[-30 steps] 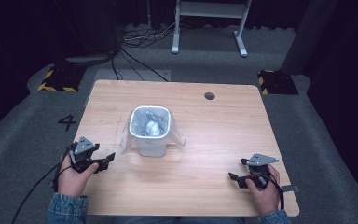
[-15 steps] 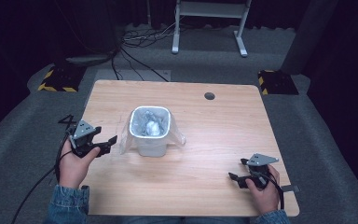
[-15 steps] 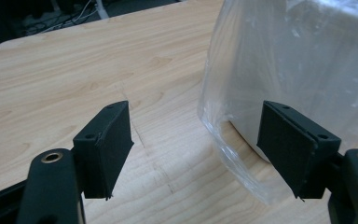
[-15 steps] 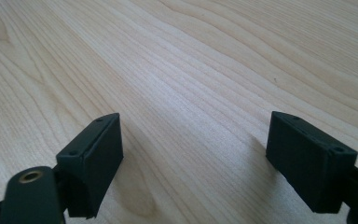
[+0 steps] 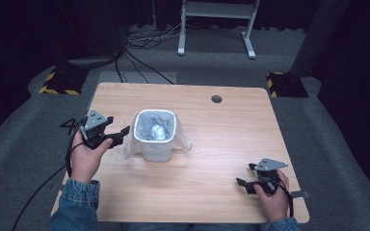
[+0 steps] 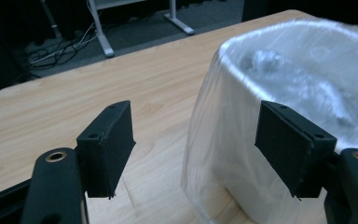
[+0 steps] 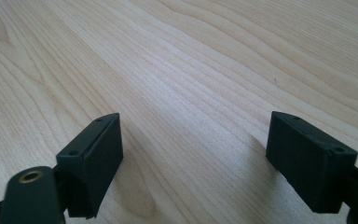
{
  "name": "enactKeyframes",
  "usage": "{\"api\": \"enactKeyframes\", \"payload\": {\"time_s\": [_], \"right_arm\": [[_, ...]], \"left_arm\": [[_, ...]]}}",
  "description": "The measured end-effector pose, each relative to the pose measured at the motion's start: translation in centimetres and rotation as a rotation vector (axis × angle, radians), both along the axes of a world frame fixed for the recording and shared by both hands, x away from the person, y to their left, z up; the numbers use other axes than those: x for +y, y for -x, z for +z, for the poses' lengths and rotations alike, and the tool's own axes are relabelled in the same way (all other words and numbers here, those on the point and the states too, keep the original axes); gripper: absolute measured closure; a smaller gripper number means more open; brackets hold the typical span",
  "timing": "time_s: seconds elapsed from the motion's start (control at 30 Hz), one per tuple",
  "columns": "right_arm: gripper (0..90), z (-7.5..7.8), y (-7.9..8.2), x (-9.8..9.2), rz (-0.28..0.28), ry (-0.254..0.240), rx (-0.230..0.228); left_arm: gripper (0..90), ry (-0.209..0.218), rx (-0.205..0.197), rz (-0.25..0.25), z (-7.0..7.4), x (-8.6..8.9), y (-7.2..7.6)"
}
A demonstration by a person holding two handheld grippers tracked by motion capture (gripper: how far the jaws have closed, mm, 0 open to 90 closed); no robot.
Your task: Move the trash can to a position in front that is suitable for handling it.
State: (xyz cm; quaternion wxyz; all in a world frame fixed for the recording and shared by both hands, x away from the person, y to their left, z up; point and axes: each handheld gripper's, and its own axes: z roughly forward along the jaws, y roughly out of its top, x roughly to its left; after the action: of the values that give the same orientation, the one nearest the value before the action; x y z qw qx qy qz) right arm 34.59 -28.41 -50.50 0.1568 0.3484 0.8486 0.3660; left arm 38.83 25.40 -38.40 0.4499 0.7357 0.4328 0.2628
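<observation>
Left gripper (image 5: 121, 136): held in the person's left hand (image 5: 87, 159) above the left part of the wooden table (image 5: 221, 130), a cable trailing from it off the near-left edge. Jaws stand wide, nothing clamped between them. In the left gripper view, the one pad has bare tabletop behind it and the other sits in front of the bin's bagged wall; whether that pad touches the plastic cannot be told. Denim sleeve (image 5: 74, 207) at the bottom left.

Small white bin (image 5: 155, 136): upright, left of the table's centre, just beside the left gripper's tips. A clear plastic bag (image 6: 223, 154) lines it, folded over the rim and hanging loose down the outside, spreading onto the table at the base. Crumpled pale stuff (image 5: 155, 131) lies inside; what it is cannot be made out.

Round hole (image 5: 216, 98) in the tabletop near the far edge, well apart from the bin.

Right gripper (image 5: 241, 184): in the person's right hand (image 5: 272, 197) at the near-right corner, low over the table and well apart from the bin. The right gripper view has its jaws wide, with bare wood grain between them and nothing held.
</observation>
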Motion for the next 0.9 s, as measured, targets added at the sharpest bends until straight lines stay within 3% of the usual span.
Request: {"api": "enactKeyframes", "payload": {"time_s": [0.13, 0.37, 0.57, 0.73, 0.9], "right_arm": [[18.3, 0.0, 0.0, 0.0, 0.0, 0.0, 0.0], [18.3, 0.0, 0.0, 0.0, 0.0, 0.0, 0.0], [18.3, 0.0, 0.0, 0.0, 0.0, 0.001, -0.001], [18.3, 0.0, 0.0, 0.0, -0.002, 0.001, 0.0], [18.2, 0.0, 0.0, 0.0, -0.002, 0.001, -0.001]], "left_arm": [[27.5, 0.025, -0.006, -0.003, 0.5, -0.5, -0.5], [27.5, 0.023, -0.01, -0.046, 0.8, -1.5, -1.0], [27.4, 0.02, 0.022, -0.098, 0.2, -3.1, -1.4], [28.3, -0.009, 0.051, -0.13, -0.7, -4.5, -1.7], [28.0, -0.017, 0.063, -0.128, -0.9, -5.4, -1.4]]}}
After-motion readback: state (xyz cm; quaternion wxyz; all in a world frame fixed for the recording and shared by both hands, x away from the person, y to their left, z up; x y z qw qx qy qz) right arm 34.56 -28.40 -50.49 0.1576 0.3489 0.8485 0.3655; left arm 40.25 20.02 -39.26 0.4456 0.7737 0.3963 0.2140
